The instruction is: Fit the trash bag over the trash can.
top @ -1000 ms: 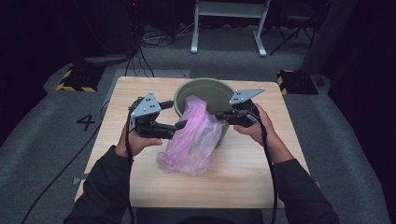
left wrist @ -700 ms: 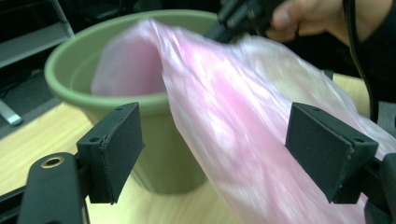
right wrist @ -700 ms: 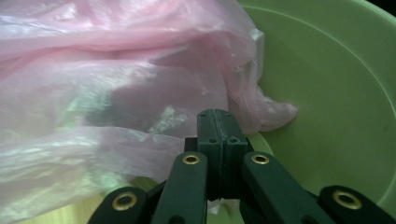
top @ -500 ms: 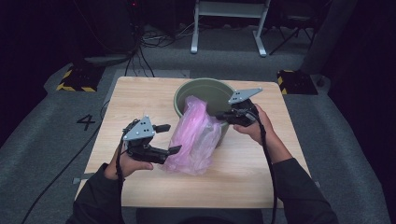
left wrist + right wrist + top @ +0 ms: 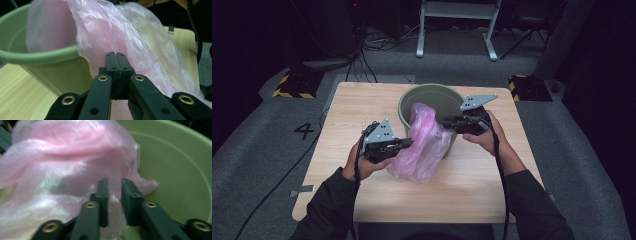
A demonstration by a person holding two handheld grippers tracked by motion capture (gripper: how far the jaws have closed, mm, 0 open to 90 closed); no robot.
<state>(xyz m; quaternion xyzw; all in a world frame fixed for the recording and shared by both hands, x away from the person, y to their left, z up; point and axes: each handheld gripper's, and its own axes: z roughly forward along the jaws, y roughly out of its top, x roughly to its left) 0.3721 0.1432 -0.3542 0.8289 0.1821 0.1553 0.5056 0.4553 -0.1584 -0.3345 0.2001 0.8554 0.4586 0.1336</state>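
While your left gripper has just been closing, its two black jaws now stand pressed flat together, and the left gripper view shows a fold of the pink plastic bag pinched at their tips. Seen from that gripper, the bag rises ahead and above, draped over the rim of the green bucket, which stands ahead and to the left of the jaws. In the high view your left gripper sits against the near left side of the bag, low on the part that hangs outside the bucket toward you. Your right gripper has just been opening: its jaws stand a narrow gap apart, with pink film between and behind them, though the blur hides whether the pads press on it. The bucket's inner wall curves ahead and to that gripper's right. In the high view your right gripper is at the bucket's right rim, touching the bag.
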